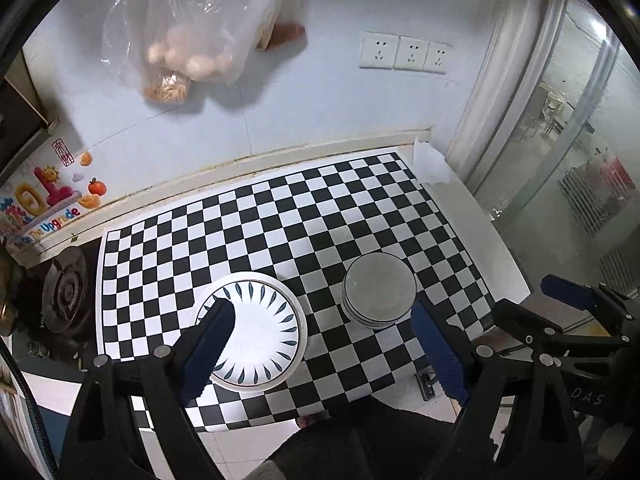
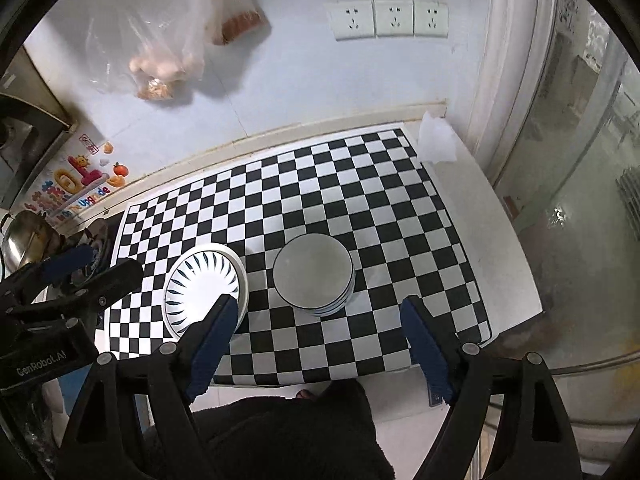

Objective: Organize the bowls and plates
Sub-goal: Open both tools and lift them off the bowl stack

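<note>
While both sets of jaws hang spread and empty above the checkered surface [image 1: 360, 208], the leaf-patterned plate [image 1: 256, 328] sits under the left gripper [image 1: 324, 344]; the plain stack [image 2: 314, 274], probably plates, lies ahead of the right gripper [image 2: 316, 340], seemingly sorted by kind.

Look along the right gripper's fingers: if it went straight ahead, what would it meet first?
Probably the stack of grey plates, which lies between the open fingers of the right gripper and just ahead; depth is uncertain.

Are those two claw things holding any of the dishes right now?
No. Both the left gripper and right gripper are open and empty, above the patterned plate and the stack of dishes.
</note>
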Demonstrator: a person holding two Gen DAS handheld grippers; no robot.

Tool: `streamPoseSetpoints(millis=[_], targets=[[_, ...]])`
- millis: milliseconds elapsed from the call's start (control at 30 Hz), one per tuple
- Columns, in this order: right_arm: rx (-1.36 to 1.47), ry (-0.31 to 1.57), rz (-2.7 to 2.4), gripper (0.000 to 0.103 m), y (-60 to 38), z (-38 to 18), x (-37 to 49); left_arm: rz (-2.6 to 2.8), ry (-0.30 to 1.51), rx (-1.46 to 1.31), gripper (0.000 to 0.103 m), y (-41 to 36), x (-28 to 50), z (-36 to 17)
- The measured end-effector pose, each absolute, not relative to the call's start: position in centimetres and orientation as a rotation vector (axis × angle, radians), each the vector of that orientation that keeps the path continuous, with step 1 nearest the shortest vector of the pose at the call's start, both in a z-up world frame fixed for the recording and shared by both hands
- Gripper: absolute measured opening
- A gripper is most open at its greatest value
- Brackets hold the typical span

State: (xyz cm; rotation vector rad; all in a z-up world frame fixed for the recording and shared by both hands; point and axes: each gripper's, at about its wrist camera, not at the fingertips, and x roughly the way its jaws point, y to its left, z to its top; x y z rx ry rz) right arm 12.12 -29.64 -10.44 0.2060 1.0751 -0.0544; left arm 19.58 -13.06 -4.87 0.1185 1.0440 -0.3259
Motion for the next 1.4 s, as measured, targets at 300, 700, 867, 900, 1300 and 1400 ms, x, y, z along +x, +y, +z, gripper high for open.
streamPoseSetpoints(millis=[300,700,867,900,1300,1400], targets=[[0.184,1.068,-0.035,0.086,-28.6,-8.7,10.8,-0.336,1.058,0.141,0.090,-12.7,18.3,-4.2],[0.182,1.095,-0.060,0.086,-28.8,-9.7,11.5,-0.355,1.162,0.053,0.090,-12.5,20.2,-6.9],[0.223,1.132,-0.068,0.086,-30.1,-12.1,12.9,-0.359,1.250,-0.025,0.090,-12.8,23.2,-10.2],[0.230,1.139,-0.070,0.086,-30.3,-12.6,13.2,-0.359,1.266,-0.039,0.090,-13.0,23.9,-10.9],[0.365,1.274,-0.091,0.086,-34.9,-23.9,19.0,-0.368,1.505,-0.127,0.089,-16.7,31.8,-21.7],[0.400,1.324,-0.091,0.086,-36.2,-27.2,20.4,-0.365,1.563,-0.113,0.089,-17.7,33.0,-24.6]])
